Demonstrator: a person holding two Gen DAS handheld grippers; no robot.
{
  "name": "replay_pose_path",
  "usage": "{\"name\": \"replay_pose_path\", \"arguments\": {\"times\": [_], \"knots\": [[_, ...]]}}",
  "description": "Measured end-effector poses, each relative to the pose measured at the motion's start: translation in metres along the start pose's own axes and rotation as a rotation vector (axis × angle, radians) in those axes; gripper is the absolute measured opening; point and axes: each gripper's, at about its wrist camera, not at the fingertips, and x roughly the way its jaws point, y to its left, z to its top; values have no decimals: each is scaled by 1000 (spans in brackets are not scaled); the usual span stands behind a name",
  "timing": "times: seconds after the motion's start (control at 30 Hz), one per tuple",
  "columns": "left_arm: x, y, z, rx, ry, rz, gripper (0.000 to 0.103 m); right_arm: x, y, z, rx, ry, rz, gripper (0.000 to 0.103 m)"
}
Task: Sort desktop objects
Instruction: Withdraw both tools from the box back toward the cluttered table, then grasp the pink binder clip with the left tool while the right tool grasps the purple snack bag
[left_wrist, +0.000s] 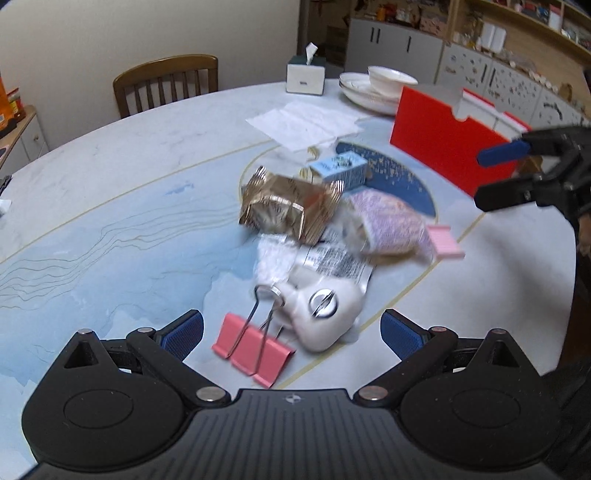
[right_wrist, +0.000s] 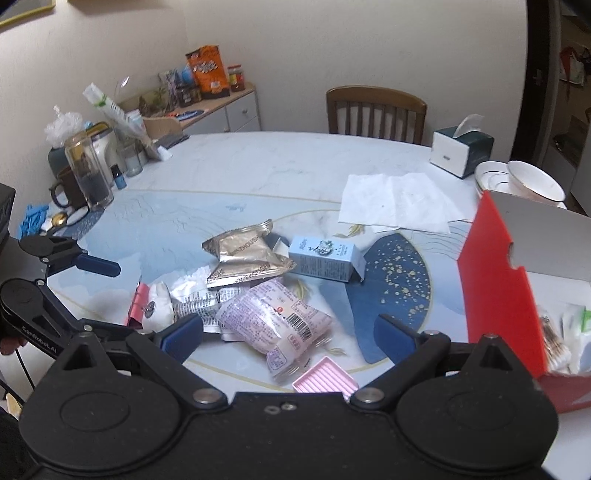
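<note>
1. A heap of small things lay near the red box (right_wrist: 498, 291) on the table (right_wrist: 258, 166): a gold foil packet (right_wrist: 243, 262), a pale blue carton (right_wrist: 325, 258) just beside it, a pink-printed snack bag (right_wrist: 273, 321) touching the foil packet, a crumpled white wrapper (right_wrist: 199, 299), a pink binder clip (left_wrist: 255, 347), a white pouch (left_wrist: 325, 314) and a pink ridged tray (right_wrist: 325, 380).
2. The left gripper (left_wrist: 291, 332) hung over the binder clip, jaws spread wide and empty.
3. The right gripper (right_wrist: 288, 336) hovered over the snack bag beside the red box, jaws likewise apart, gripping nothing.
4. Beyond the red box sat a tissue box (right_wrist: 461, 151), stacked white bowls (right_wrist: 524, 181), paper napkins (right_wrist: 395, 203) and a wooden chair (right_wrist: 376, 110).
</note>
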Motion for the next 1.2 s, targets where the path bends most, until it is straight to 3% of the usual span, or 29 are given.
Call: {"name": "replay_pose_path", "arguments": {"times": [0.27, 0.5, 0.9, 1.2], "knots": [[17, 21, -12, 34, 33, 35, 102, 28, 4, 5, -86, 60, 24, 99], [24, 33, -18, 53, 46, -17, 102, 57, 5, 10, -190, 129, 97, 99], [33, 39, -17, 65, 55, -70, 101, 91, 9, 12, -300, 216, 131, 97], [29, 39, -17, 71, 18, -78, 79, 94, 11, 11, -328, 213, 128, 83]]}}
